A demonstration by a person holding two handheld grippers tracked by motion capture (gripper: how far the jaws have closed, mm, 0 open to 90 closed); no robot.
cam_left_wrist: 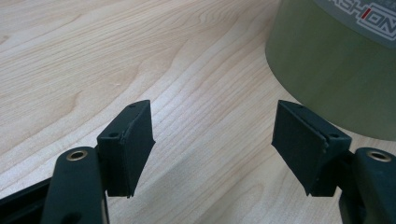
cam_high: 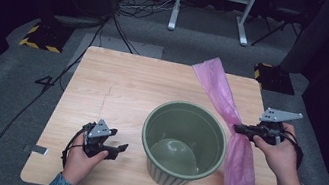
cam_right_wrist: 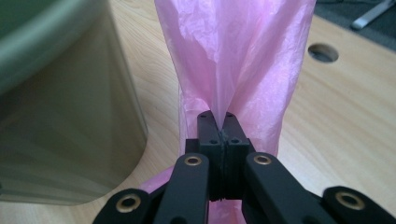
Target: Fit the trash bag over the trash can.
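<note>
A green bucket stands empty on the wooden table, right of centre. A long pink plastic bag lies stretched along the table's right side, pinched narrow at its middle. My right gripper is shut on the pink bag at that pinch, just right of the bucket's rim; in the right gripper view the jaws meet on the gathered film at the right gripper's tips. My left gripper rests low at the front left, open, pointing toward the bucket's wall. Nothing sits inside the left gripper's gap.
A round hole is cut in the tabletop beyond the bag. On the grey floor past the table lie cables, a white frame's legs and yellow-black striped bases.
</note>
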